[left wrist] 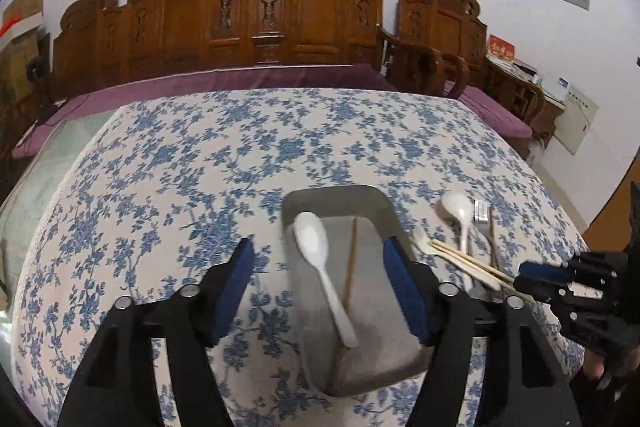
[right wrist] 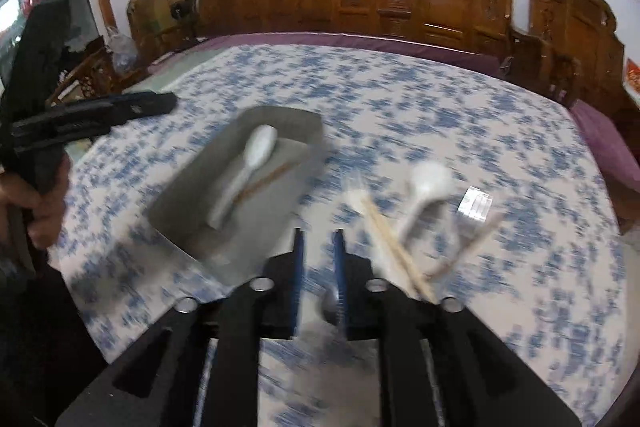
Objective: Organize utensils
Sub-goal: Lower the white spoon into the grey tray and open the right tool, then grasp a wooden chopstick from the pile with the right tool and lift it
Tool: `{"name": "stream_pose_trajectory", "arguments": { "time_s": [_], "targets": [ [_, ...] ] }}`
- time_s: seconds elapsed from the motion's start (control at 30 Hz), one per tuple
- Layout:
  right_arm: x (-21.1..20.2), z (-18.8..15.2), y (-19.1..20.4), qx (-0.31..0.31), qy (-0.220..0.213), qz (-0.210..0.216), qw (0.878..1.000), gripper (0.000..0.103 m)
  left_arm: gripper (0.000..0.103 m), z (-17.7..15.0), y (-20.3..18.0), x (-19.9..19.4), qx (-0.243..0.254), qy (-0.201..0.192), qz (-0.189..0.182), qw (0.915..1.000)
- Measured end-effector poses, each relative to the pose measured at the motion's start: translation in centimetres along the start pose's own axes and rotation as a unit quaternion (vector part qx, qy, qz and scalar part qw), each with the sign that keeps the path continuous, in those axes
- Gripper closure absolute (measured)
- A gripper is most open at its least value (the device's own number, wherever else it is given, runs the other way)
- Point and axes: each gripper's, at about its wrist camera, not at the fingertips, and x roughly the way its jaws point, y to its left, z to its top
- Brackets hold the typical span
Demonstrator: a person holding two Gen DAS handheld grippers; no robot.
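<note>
Only the sharp left-wrist view shows the left gripper (left wrist: 318, 259), jaws wide apart, straddling the grey rectangular tray (left wrist: 372, 359) holding a white plastic spoon (left wrist: 320, 259), while the blurred right-wrist view shows the right gripper (right wrist: 318, 241), jaws nearly together and empty, beside loose wooden chopsticks (right wrist: 394, 245) on the floral-clothed bench (right wrist: 400, 99).

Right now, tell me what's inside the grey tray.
The grey tray holds a white spoon and one brown chopstick beside it. The left hand-held gripper covers part of the tray's right edge, so anything there is hidden.
</note>
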Motion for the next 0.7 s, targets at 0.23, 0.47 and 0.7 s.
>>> {"name": "stream_pose_trajectory", "arguments": {
  "time_s": [0.23,0.47,0.7],
  "targets": [
    [1.1,-2.6,-3.6,-0.003,0.042,-0.013,0.999,0.079,0.033,-1.3,-3.5,-0.4,0.021,0.006,-0.020,0.9996],
    [3.9,-3.0,-4.4,-0.001,0.071,-0.005,0.997,0.079,0.033,-2.7,-6.2,-0.5,0.037,0.016,-0.033,0.9987],
    [5.9,-2.6,-6.9,0.011,0.083,-0.025,0.996,0.079,0.033,-3.8,-7.8,-0.2,0.045,0.028,-0.042,0.9977]
  ]
}}
